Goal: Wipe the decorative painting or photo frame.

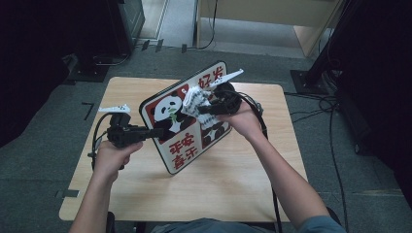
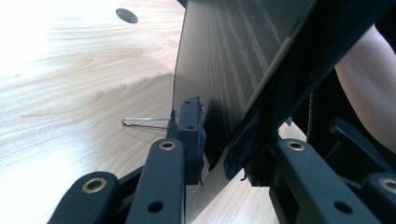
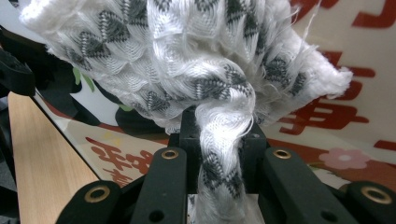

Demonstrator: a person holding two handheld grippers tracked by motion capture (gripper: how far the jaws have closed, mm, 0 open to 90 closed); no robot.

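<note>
A board with a panda picture and red characters (image 1: 180, 119) stands tilted on its lower corner on the wooden table (image 1: 228, 179). My left gripper (image 1: 154, 132) is shut on the board's left edge; in the left gripper view the jaws clamp the thin panel (image 2: 219, 70) from both sides. My right gripper (image 1: 204, 109) is shut on a white cloth with a grey zigzag pattern (image 1: 198, 104), which rests against the board's printed face. In the right gripper view the cloth (image 3: 187, 60) bunches above the jaws with a strand pinched between them.
A thin wire stand (image 2: 145, 122) juts from the board's back over the table. A round hole (image 2: 126, 15) lies in the tabletop. Cables (image 1: 320, 104) trail over the grey floor at the right, and dark equipment stands at the far left and right.
</note>
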